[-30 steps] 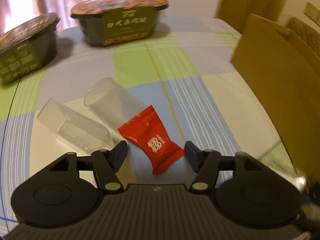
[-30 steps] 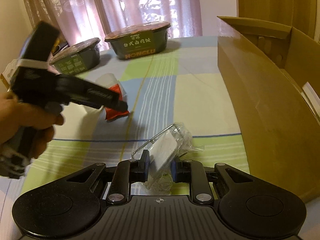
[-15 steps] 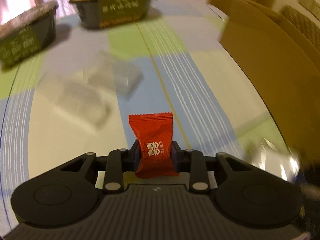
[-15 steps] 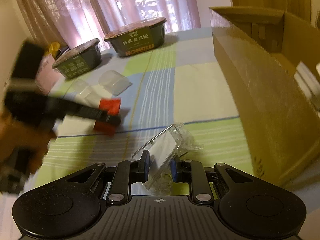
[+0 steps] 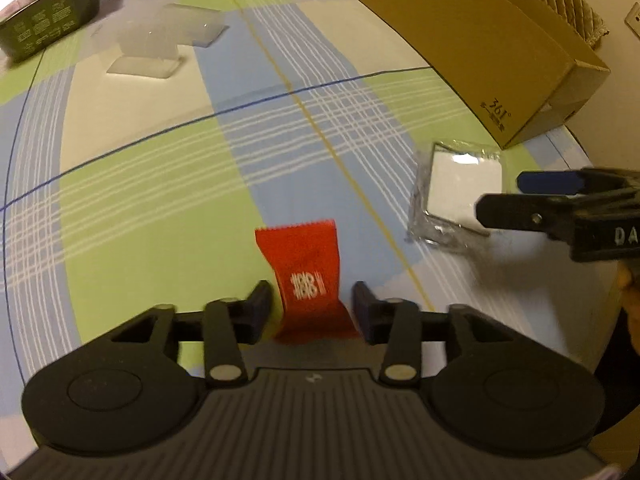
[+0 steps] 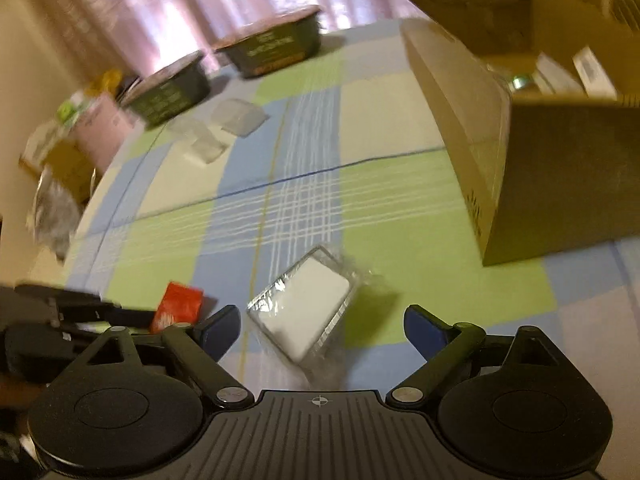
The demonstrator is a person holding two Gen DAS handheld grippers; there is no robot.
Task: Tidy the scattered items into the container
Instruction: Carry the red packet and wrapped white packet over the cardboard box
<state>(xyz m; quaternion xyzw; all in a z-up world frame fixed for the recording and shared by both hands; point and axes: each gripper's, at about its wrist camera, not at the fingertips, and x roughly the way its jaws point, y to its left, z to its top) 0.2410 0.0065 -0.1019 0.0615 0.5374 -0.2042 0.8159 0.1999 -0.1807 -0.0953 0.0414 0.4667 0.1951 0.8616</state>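
Only the right wrist view looks into the brown cardboard box point(image 6: 560, 184), where blurred pale items lie; the left wrist view shows just its outer wall. The left gripper point(image 5: 312, 300) stands part open around the red foil candy packet point(image 5: 308, 276), neither finger clearly touching it. The right gripper point(image 6: 320, 326) is spread wide, gripping nothing, above the clear-wrapped white pad point(image 6: 304, 312) on the plaid-clothed surface point(image 6: 360, 208), near the box corner. Open cloth lies beyond. Two clear plastic lids point(image 5: 160, 40) and dark instant-food bowls point(image 6: 224, 68) sit far left, blurred.
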